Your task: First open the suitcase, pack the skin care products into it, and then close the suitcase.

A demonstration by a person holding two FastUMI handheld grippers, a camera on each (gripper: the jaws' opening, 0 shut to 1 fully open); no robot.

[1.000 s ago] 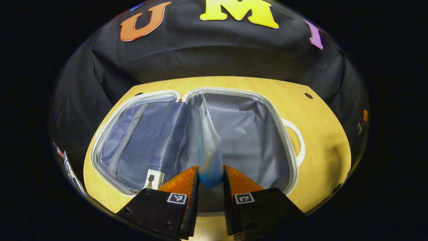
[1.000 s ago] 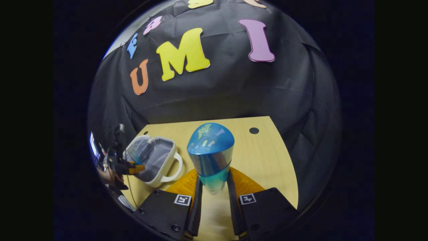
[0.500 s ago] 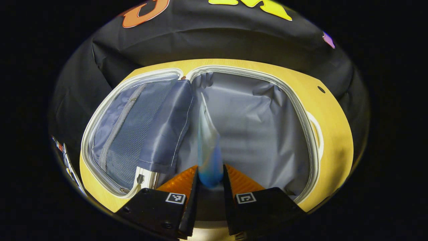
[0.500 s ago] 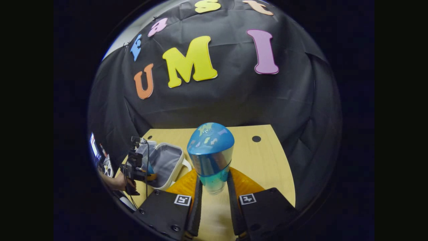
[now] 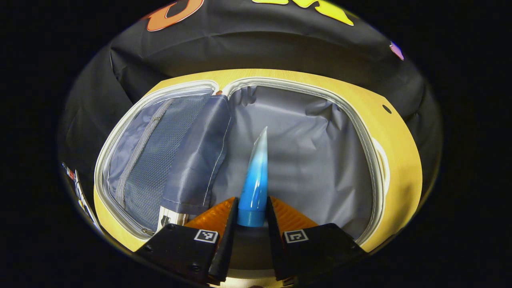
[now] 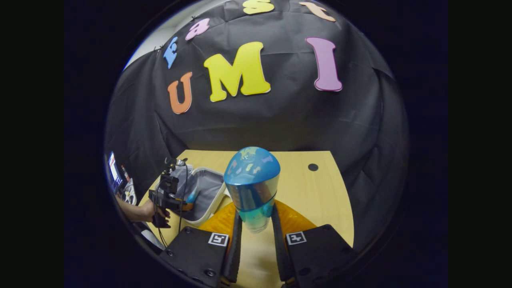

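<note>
The suitcase (image 5: pixel 362 132) lies open flat on the wooden tabletop (image 5: pixel 400 160), white-rimmed with a grey fabric lining. Its left half carries a mesh zip pocket (image 5: pixel 152 160) and a loose grey flap (image 5: pixel 200 156); its right half is a bare lined well with a white handle on its right side, toward the tabletop's right edge. A blue tube (image 5: pixel 255 180), fading to clear white at its flat crimped end, points away over the right well, cap end nearest. A second product, a translucent bottle with a rounded blue cap (image 6: pixel 252 182), stands upright above the tabletop's near edge, well apart from the suitcase.
</note>
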